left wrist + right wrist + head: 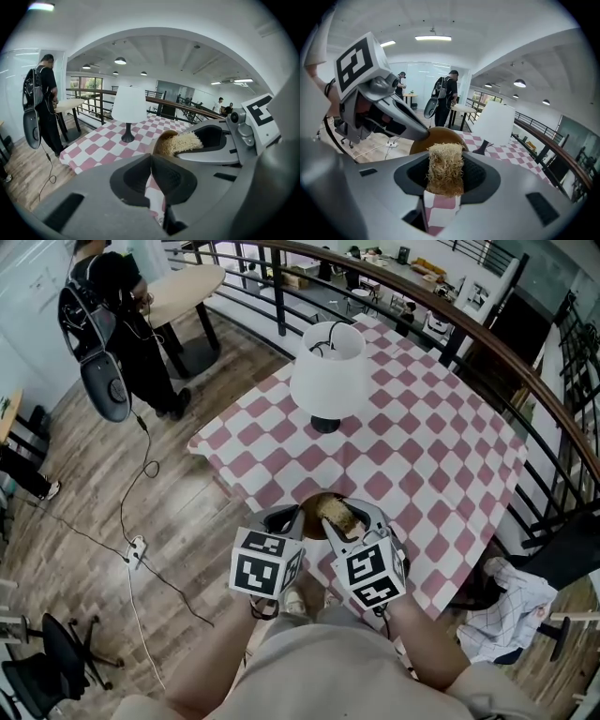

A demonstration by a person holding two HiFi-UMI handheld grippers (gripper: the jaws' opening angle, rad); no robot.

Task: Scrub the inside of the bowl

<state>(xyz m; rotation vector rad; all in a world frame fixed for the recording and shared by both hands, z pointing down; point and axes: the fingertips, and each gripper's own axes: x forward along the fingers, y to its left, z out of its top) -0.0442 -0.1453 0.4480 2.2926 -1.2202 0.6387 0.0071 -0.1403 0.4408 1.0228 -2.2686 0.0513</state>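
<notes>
A checkered table bearing a white lamp stands on wood floor.

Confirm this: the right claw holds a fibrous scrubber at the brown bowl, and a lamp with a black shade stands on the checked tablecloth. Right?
No: the lamp has a white shade, not black; the head view shows it. The right claw does hold the scrubber at the brown bowl.

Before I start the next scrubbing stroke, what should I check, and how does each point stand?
1. Left gripper shut on the bowl rim: ok.
2. Right gripper shut on the scrub pad: ok.
3. Pad inside the bowl's opening: ok.
4. Bowl resting on the table: cannot tell.
5. Lamp standing apart from the bowl: ok.
</notes>
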